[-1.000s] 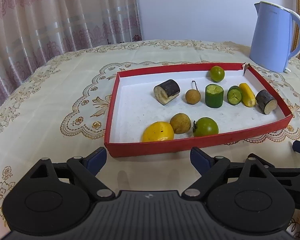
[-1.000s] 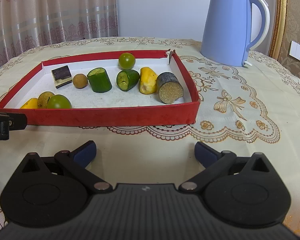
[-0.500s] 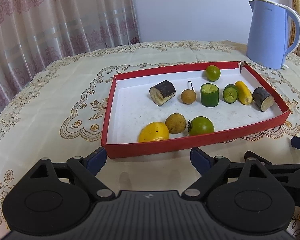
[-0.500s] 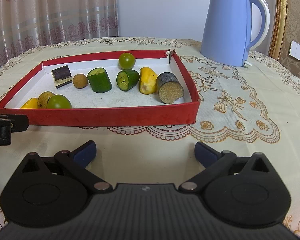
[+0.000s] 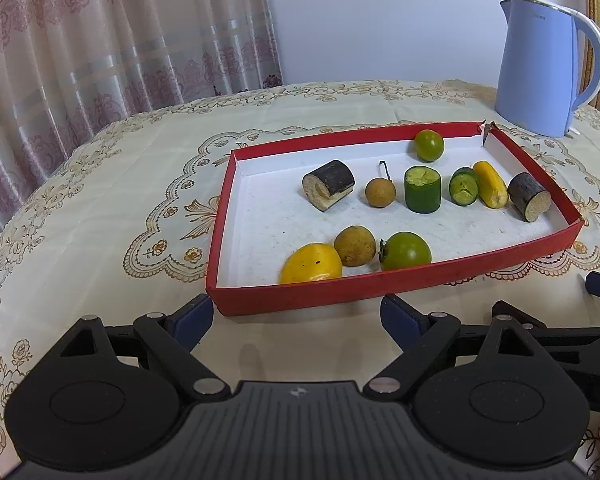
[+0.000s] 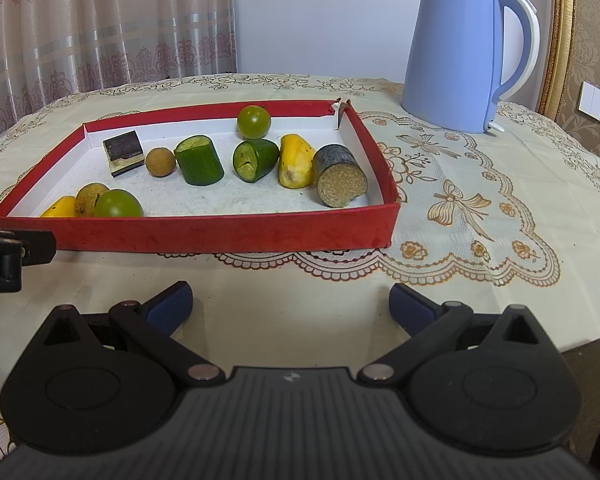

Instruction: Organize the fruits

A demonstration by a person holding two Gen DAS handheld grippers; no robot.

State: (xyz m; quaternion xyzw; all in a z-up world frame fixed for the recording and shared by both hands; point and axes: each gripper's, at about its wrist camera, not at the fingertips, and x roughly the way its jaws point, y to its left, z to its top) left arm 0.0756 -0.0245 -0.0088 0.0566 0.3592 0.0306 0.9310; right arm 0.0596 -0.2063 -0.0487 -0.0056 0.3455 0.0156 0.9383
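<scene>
Left wrist view: both grippers idle short of the tray

Left gripper [image 5: 296, 316] has backed away slightly, jaws released; right gripper [image 6: 290, 304] likewise released, unmoved; fruits [image 5: 405, 251] lie unshifted inside red tray [image 5: 300, 294] mid-tabletop; kettle [image 5: 540, 68] by far edge.

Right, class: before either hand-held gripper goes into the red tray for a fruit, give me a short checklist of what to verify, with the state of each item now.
1. Left hand-held gripper open and holding nothing: ok.
2. Right hand-held gripper open and holding nothing: ok.
3. Both short of the red tray, touching no fruit: ok.
4. Near-row fruits free to grasp: not ok; the yellow fruit, brown fruit and green tomato crowd together by the front wall.
5. Blue kettle outside the tray, off the path: ok.
6. Where sorted fruit should go: cannot tell.
</scene>
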